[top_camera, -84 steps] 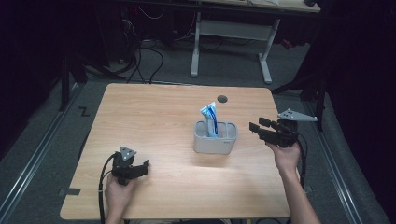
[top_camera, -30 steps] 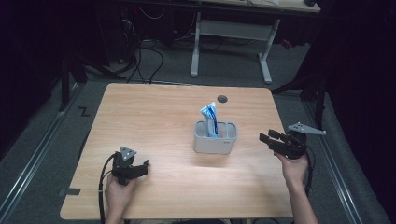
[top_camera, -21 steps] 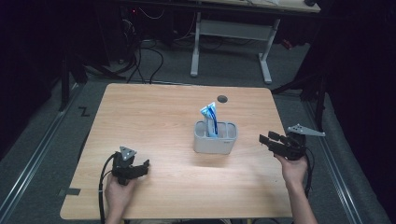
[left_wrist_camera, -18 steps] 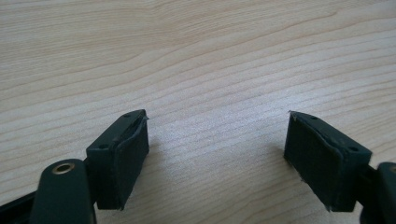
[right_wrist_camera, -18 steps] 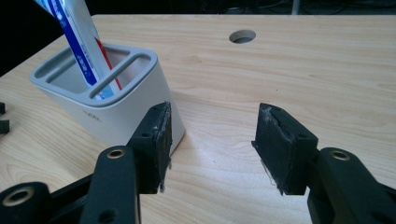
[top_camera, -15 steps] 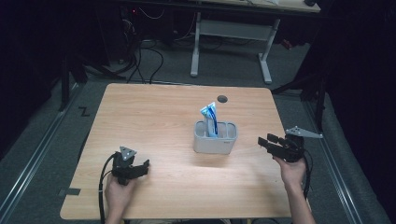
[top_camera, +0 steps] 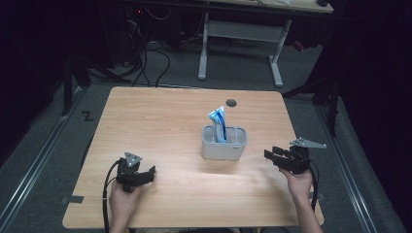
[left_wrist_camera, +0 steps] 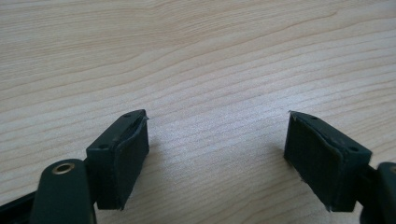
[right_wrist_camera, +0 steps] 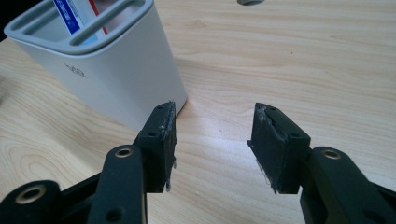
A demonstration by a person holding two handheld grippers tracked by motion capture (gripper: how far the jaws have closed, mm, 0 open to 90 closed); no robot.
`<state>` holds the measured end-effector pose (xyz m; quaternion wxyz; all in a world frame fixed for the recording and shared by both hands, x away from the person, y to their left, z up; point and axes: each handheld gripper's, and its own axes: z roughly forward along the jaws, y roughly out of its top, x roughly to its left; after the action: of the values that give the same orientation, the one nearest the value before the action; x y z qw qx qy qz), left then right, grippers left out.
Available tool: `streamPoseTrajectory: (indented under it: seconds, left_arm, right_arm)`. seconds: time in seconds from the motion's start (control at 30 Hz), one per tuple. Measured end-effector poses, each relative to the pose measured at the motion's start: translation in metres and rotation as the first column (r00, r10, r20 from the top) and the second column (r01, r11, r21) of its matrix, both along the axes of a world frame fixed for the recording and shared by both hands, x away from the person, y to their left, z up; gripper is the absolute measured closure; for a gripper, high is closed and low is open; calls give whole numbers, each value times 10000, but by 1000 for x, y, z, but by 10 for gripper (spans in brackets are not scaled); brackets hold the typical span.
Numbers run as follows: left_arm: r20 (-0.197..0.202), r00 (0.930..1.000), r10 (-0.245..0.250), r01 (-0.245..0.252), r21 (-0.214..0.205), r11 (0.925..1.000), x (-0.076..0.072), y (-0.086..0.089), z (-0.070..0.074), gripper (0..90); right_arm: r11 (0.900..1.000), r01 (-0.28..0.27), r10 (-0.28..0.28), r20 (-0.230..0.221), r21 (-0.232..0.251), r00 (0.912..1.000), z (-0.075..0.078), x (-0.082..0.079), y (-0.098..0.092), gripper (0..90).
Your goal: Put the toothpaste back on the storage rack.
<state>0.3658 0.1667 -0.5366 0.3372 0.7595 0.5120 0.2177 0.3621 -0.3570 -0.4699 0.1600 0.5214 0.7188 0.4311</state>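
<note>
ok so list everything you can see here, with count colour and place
holder: 1, light grey, slotted top, centre-right of the table
tube: 1, blue and white, upright in the holder
table: 1, light wood, round hole near its far edge
desk frame: 1, white, on the floor behind the table
left gripper: 1, black, near left of the table, jaws open over bare wood
right gripper: 1, black, right of the holder, jaws open with nothing between them, just been closing
hands: 2, at the near edge, one per gripper

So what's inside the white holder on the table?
A blue-and-white tube stands in the white slotted holder, its top sticking out. Its lower part is hidden by the holder's walls, and so is anything deeper in the other slots.
</note>
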Motion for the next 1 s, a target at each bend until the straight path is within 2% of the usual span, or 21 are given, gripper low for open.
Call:
streamPoseTrajectory:
  seconds: [0.2, 0.37, 0.63, 0.8, 0.87, 1.0]
  left_arm:
    - [16, 10000, 9, -9, 0, 10000, 0, 0, 0, 223]
    - [18, 10000, 13, -13, 1, 10000, 0, 0, 0, 223]
    - [14, 10000, 12, -12, 6, 10000, 0, 0, 0, 223]
    - [15, 10000, 13, -13, 7, 10000, 0, 0, 0, 223]
    - [17, 10000, 14, -14, 2, 10000, 0, 0, 0, 223]
    - [0, 10000, 12, -12, 16, 10000, 0, 0, 0, 223]
  right_arm:
    - [9998, -58, 54, -206, -186, 9998, -6, -3, 3, 484]
    - [9999, -34, 29, -361, -147, 9993, -13, -4, 4, 477]
    - [9991, -149, 131, -457, -395, 9989, -23, -4, 11, 472]
    - [9954, -128, 87, -430, -954, 9990, -31, -4, 18, 466]
    - [9907, -166, 107, -445, -1348, 9990, -34, -3, 21, 462]
    - [9876, -264, 201, -426, -1548, 9989, -38, -2, 28, 462]
